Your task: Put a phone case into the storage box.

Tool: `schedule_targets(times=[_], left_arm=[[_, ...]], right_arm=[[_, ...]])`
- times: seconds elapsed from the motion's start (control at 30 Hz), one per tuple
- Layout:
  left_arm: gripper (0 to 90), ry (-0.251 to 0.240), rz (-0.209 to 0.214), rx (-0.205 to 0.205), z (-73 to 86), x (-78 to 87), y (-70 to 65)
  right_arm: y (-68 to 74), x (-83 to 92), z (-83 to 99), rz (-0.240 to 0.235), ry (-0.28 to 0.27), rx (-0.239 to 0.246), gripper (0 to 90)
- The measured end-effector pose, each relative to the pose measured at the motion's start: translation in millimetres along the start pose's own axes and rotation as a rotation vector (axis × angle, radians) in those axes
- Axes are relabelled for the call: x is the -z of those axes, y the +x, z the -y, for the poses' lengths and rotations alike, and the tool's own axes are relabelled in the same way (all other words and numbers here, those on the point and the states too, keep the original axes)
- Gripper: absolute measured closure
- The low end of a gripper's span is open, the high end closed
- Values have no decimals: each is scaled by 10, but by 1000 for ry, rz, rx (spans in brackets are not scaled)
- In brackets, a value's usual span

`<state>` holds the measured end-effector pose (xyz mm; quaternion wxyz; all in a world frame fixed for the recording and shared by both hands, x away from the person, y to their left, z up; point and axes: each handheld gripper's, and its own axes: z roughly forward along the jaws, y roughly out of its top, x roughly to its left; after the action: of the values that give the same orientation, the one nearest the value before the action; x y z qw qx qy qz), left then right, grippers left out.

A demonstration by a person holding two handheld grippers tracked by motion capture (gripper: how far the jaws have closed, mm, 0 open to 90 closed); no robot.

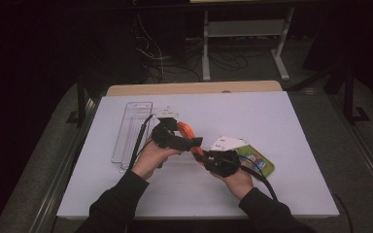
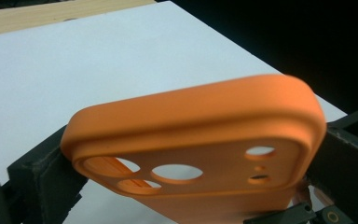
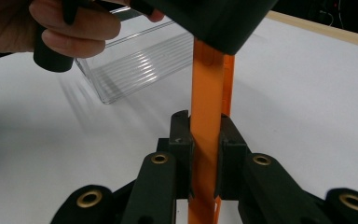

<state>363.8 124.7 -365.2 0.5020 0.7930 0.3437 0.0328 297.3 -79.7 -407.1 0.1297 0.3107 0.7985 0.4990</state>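
Orange phone case (image 1: 190,137) clamped across width by left tool (image 1: 187,141), thin edge pinched by right tool (image 3: 205,154): two-point hold, steadied above table (image 1: 272,121)

Orange phone case (image 2: 200,135) cut off at bottom edge in left gripper view. In the right gripper view its top is hidden behind the left gripper (image 3: 214,23). Colourful packet (image 1: 260,162) half covered, print unreadable.

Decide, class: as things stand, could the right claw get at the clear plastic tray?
Probably not yet. The right claw is shut on the orange phone case, which the left claw also clamps. The clear plastic tray lies beyond the left hand, which stands in the way.
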Motion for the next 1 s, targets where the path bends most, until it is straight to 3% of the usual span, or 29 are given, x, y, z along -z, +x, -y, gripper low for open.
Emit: schedule_targets(times=[0.33, 0.87, 1.0], left_arm=[[82, -10, -3, 19, 8, 22, 22], [145, -23, 23, 2, -24, 46, 16], [147, -20, 30, -14, -32, 36, -1]], right_arm=[[10, -15, 9, -5, 12, 1, 783], [9, -22, 8, -15, 24, 5, 778], [5, -25, 5, -30, 24, 3, 704]])
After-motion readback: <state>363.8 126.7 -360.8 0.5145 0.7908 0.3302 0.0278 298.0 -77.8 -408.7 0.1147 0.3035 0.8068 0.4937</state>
